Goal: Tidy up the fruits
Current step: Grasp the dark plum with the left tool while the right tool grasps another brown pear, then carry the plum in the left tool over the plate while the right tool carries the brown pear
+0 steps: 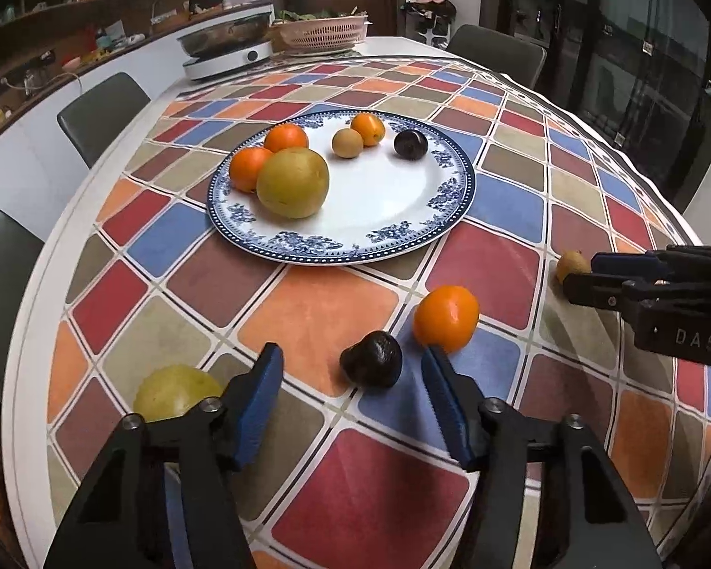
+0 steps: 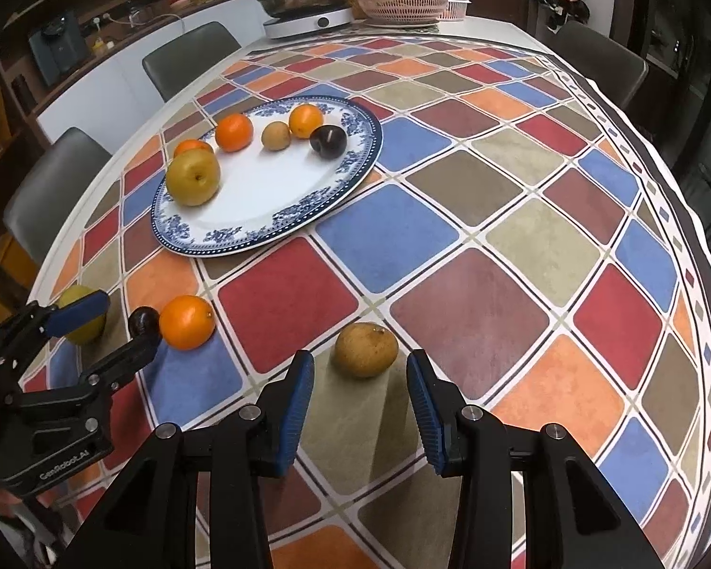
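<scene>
Blue pads on both grippers, left gripper (image 1: 350,374) and right gripper (image 2: 360,379), stand open. Dark plum (image 1: 371,359) and brown kiwi (image 2: 366,349) wait at twelve o'clock; squeeze gently, then lift.

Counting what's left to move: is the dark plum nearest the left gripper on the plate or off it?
Off. The dark plum lies on the tablecloth, short of the plate rim, ahead of the open left gripper.

Yellow pear (image 1: 173,393) beside the dark plum (image 1: 371,359) half hidden behind left gripper (image 1: 353,379) finger. Kiwi (image 1: 572,263) partly covered by right gripper (image 1: 587,271), itself cut off at frame edge. Counter clutter (image 1: 38,80) past the plate (image 1: 403,232) too small to identify.
</scene>
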### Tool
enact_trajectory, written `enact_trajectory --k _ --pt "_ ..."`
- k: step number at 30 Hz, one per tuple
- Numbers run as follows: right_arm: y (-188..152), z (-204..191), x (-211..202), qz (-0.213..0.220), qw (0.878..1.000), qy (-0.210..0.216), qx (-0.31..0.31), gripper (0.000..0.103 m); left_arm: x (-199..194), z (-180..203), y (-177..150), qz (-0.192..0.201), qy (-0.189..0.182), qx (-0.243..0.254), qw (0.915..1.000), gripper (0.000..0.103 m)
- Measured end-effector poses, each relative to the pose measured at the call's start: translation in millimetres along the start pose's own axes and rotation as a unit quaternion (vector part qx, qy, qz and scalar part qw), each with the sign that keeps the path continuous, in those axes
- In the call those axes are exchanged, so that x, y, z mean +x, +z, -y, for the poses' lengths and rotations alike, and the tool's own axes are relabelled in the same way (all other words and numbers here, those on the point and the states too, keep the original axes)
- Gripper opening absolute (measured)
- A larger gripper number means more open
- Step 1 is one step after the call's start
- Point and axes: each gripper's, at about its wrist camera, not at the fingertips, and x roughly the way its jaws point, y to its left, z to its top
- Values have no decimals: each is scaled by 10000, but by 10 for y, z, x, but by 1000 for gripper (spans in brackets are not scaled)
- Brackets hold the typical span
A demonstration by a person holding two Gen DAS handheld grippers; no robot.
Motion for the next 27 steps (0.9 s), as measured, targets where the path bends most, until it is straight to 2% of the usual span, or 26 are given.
enact_trajectory --k 7,9,12,27 --pt "4 -12 61 -3 10000 62 -43 41 73 -6 1 -123 -184 -89 9997 34" --pt "3 -17 69 24 10000 15 -74 34 65 -3 -1 -123 -240 -103 9996 28" --pt "9 -8 79 25 9999 15 -112 30 59 8 0 -119 -211 -81 9997 28" --pt "-11 -114 -195 317 9988 278 -230 30 -337 4 25 266 -257 -311 9988 28"
